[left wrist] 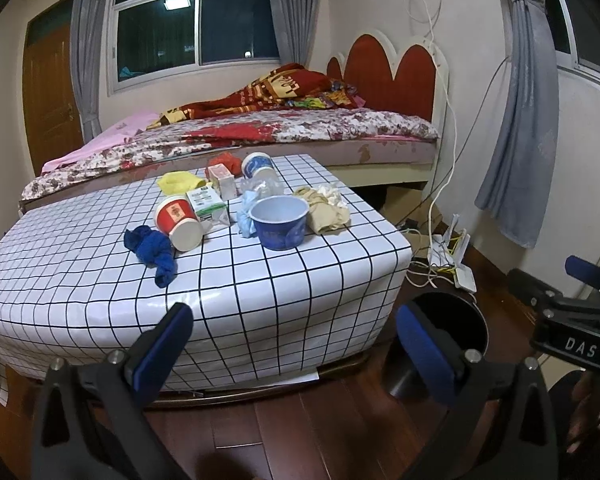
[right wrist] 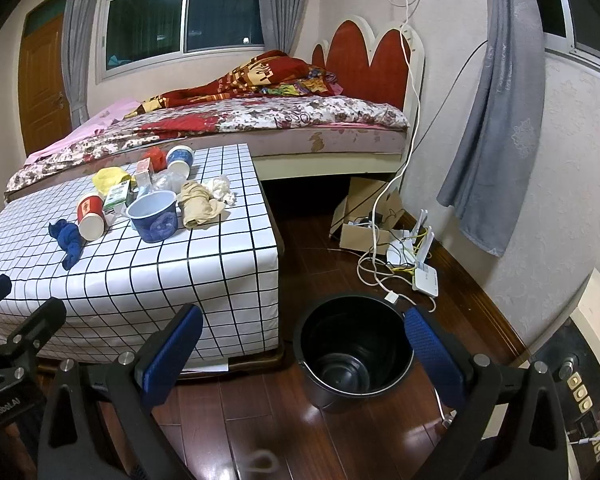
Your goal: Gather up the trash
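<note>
A low table with a grid-pattern cloth (left wrist: pixel 260 300) (right wrist: pixel 160 276) carries the trash: a blue bowl (left wrist: pixel 279 222) (right wrist: pixel 153 216), a tipped red paper cup (left wrist: pixel 179 220) (right wrist: pixel 89 216), a blue rag (left wrist: pixel 154 250) (right wrist: pixel 68 242), a green-white carton (left wrist: pixel 206 202), crumpled beige paper (left wrist: pixel 326 210) (right wrist: pixel 198 202), a yellow wrapper (left wrist: pixel 178 182) and a blue-white cup (left wrist: pixel 257 165) (right wrist: pixel 180 160). A black empty bin (right wrist: pixel 354 354) (left wrist: pixel 452 332) stands on the floor right of the table. My left gripper (left wrist: pixel 294 344) is open before the table's front. My right gripper (right wrist: pixel 302 352) is open over the bin's near side.
A bed (left wrist: pixel 260 136) runs behind the table. Cables, a white router (right wrist: pixel 424 276) and a cardboard box (right wrist: pixel 364 216) lie on the dark wood floor by the right wall, under a grey curtain (right wrist: pixel 496 120). A wooden door (left wrist: pixel 48 92) stands at the far left.
</note>
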### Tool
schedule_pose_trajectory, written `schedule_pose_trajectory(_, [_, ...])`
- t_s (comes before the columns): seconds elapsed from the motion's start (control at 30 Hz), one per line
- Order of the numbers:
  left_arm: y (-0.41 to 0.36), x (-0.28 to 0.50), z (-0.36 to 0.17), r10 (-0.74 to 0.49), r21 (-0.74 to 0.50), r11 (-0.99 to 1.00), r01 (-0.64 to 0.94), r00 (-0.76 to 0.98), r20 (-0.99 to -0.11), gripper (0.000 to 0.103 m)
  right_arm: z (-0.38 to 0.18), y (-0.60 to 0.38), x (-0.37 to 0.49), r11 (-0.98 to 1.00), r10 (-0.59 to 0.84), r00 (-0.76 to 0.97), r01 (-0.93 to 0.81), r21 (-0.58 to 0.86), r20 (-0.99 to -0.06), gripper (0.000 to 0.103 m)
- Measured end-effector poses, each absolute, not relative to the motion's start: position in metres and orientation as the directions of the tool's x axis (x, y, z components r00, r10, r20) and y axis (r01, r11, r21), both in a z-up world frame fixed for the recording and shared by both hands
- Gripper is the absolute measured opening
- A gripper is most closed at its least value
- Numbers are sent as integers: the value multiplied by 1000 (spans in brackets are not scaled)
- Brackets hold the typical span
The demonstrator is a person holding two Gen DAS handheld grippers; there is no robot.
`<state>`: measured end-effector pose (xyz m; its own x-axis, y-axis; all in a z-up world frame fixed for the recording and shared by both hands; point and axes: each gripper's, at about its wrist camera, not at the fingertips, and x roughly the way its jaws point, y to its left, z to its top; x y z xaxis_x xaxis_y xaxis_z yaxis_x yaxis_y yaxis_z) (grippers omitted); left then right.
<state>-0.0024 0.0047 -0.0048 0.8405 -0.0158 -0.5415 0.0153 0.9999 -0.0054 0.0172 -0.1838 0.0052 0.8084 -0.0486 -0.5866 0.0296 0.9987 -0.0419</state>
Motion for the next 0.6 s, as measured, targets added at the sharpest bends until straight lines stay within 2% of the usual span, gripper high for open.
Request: schedule_pose_trajectory(0.6, [3, -1, -8, -19, -2, 1000, 22, 838, -545, 102, 3, -183, 16, 999, -49, 808, 30, -42, -587, 102])
